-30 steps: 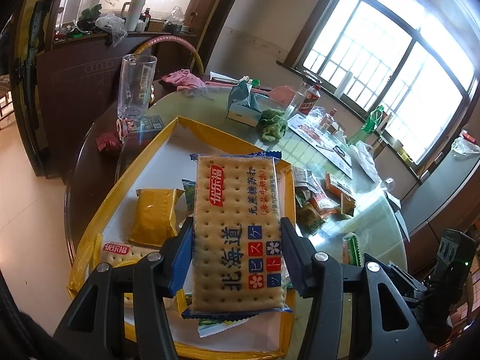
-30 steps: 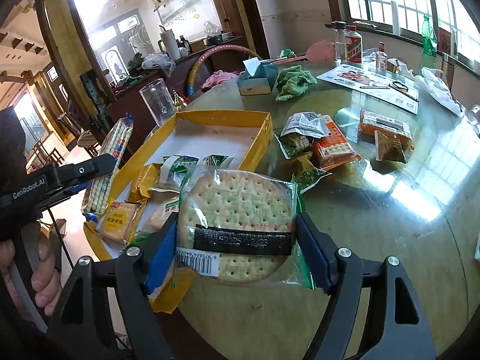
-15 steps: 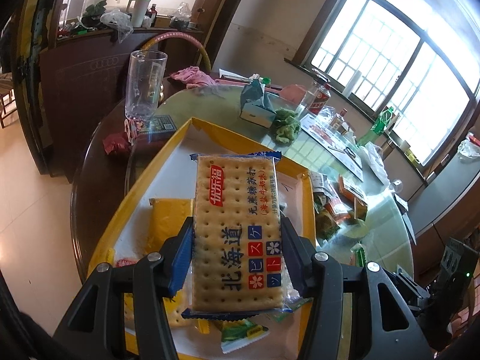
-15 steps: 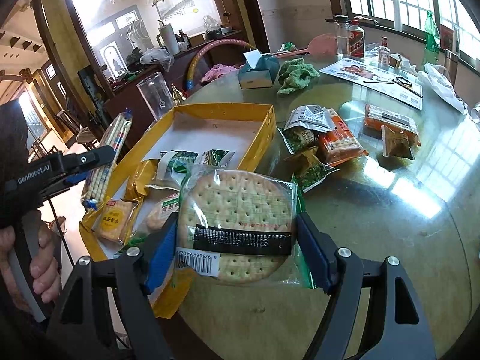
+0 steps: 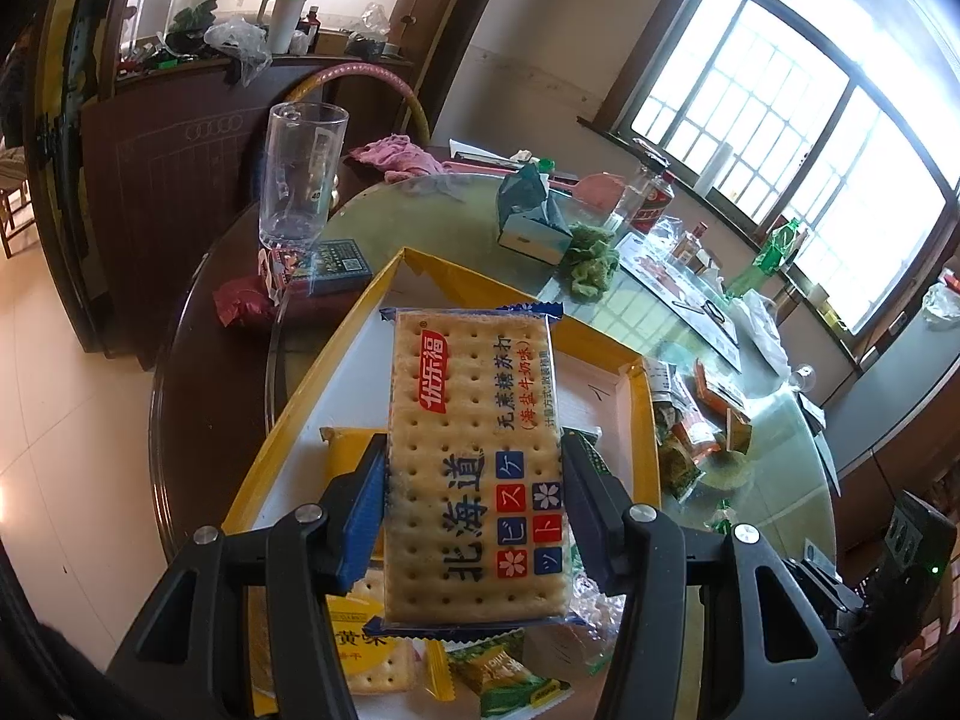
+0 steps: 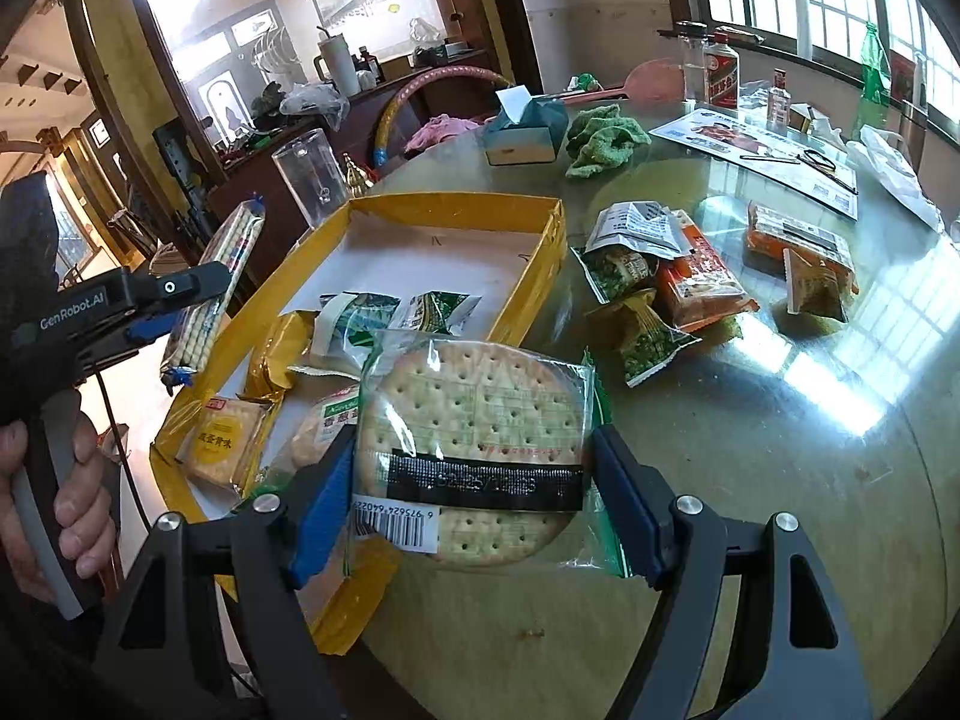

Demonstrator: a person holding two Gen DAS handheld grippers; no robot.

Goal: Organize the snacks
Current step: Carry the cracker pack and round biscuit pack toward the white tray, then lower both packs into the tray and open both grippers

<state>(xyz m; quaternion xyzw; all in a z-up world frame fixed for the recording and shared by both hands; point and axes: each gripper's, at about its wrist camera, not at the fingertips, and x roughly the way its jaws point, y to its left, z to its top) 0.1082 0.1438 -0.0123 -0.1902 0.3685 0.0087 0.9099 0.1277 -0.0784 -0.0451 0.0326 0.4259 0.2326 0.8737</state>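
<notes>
My left gripper (image 5: 474, 498) is shut on a long rectangular cracker pack (image 5: 474, 450) with blue and red print, held above the yellow tray (image 5: 300, 396). My right gripper (image 6: 471, 492) is shut on a round cracker pack (image 6: 474, 420) in clear green-edged wrap, held over the tray's near corner (image 6: 354, 594). The tray holds several snack packs (image 6: 222, 444). More loose snacks (image 6: 684, 288) lie on the glass table right of the tray. The left gripper and its pack (image 6: 216, 282) show at the left of the right wrist view.
A tall clear glass (image 5: 300, 174) stands beyond the tray's far left corner. A tissue box (image 6: 522, 132) and a green cloth (image 6: 606, 138) lie behind the tray. Bottles (image 6: 720, 72) and a printed sheet (image 6: 756, 144) sit at the far side near the window.
My left gripper has moved forward over the tray with its cracker pack, toward the far end. My right gripper has shifted slightly nearer the tray, still holding the round pack.
</notes>
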